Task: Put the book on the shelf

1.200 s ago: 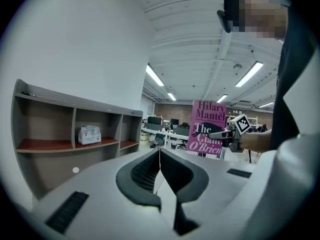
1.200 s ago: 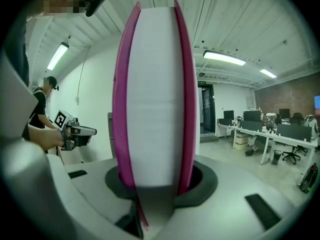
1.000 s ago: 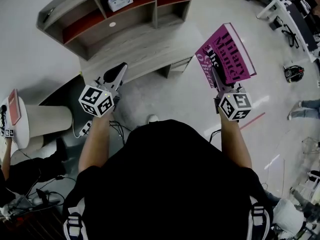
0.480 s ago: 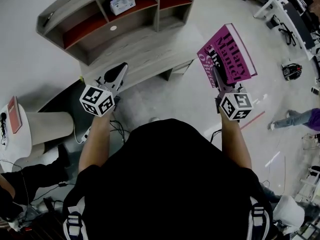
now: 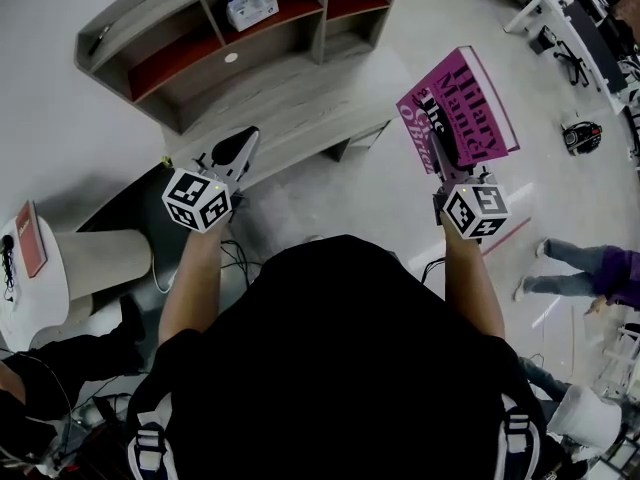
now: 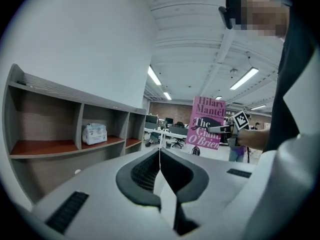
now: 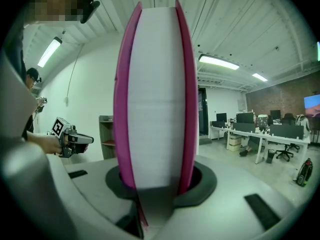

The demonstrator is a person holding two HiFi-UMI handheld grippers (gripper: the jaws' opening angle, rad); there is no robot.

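Right claw [image 7: 155, 186]: pads closed on the lower edge of the pink paperback book [image 7: 154, 84], which stands upright between them with its page block toward the camera; the grip appears firm. The book is held in the air at the person's right, well apart from the grey wooden shelf unit with red boards [image 5: 280, 98]. Left claw [image 6: 160, 156]: jaws together, nothing between them. Step in hand, by judgement: carrying the book to the shelf. Recommended: hold the book upright, approach a free compartment squarely, stay clear of the white packet [image 5: 251, 5] in one bay, and release only once seated. The cover reads "Hilary Mantel" and "The Giant, O'Brien"; the packet print is illegible.
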